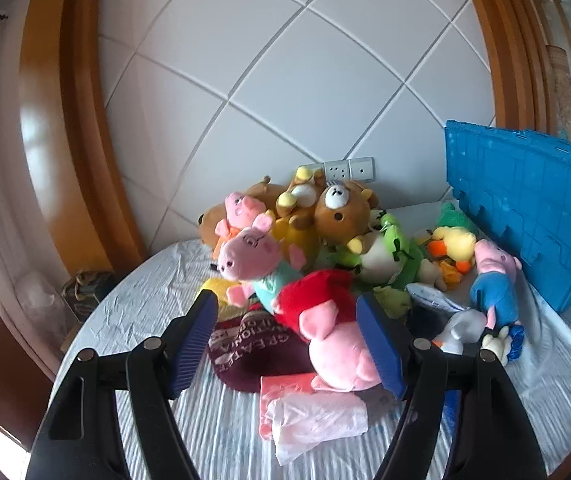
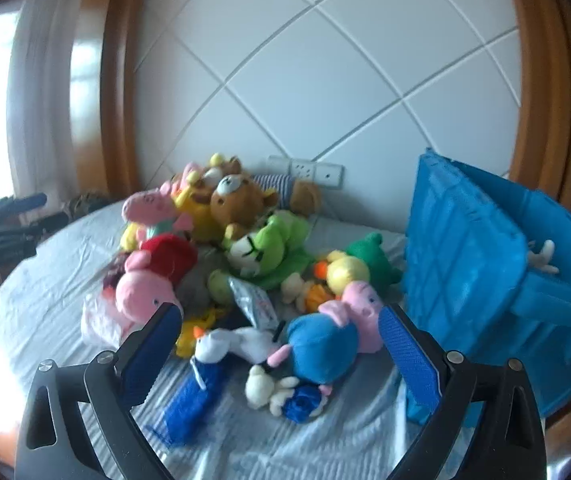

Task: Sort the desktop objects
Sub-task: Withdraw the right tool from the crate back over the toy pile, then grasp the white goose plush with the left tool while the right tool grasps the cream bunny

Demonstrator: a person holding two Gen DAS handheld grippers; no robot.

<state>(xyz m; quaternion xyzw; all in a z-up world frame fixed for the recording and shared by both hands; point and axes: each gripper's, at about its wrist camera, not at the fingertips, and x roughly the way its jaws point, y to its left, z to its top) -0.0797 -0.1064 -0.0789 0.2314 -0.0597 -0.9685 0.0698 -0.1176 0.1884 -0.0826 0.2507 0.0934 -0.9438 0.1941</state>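
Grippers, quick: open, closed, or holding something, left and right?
Left gripper: open, holding nothing; the red-dressed pig lies between its fingers.
Right gripper: open, holding nothing; the blue-bodied pig lies ahead.

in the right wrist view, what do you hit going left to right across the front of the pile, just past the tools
Pink plush pig in a red dress → white plush goose → pink plush pig in a blue shirt → blue plastic crate.
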